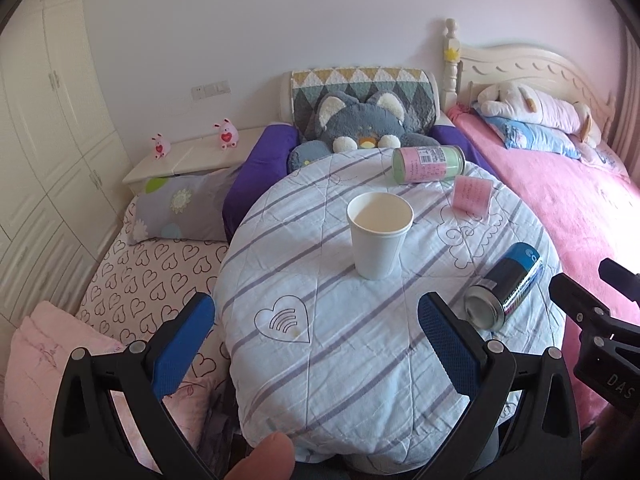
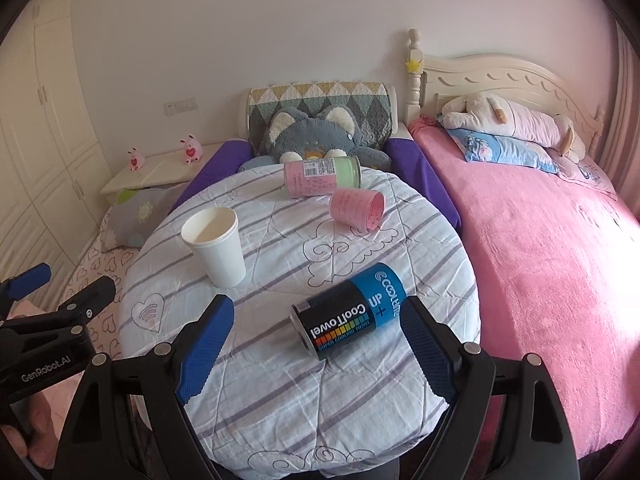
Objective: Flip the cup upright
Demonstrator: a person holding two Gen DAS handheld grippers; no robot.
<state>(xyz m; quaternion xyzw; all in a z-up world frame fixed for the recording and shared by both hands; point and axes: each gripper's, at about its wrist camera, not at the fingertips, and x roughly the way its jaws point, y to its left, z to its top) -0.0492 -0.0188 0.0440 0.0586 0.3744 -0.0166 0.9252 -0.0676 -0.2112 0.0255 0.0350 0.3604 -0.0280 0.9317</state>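
Note:
A white paper cup (image 1: 379,236) stands upright, mouth up, on the striped round table cover (image 1: 320,360); it also shows in the right wrist view (image 2: 216,249). My left gripper (image 1: 316,316) is open and empty, a little in front of the cup. My right gripper (image 2: 318,322) is open, its fingers on either side of a black and blue canister (image 2: 348,314) that lies on its side, not touching it. The right gripper also shows at the right edge of the left wrist view (image 1: 580,300).
A pink and green canister (image 2: 322,176) and a small pink cup (image 2: 357,208) lie on their sides at the table's far side. A pink bed (image 2: 540,260) is on the right, a heart-print bed (image 1: 152,276) on the left, a grey plush toy (image 1: 360,124) behind.

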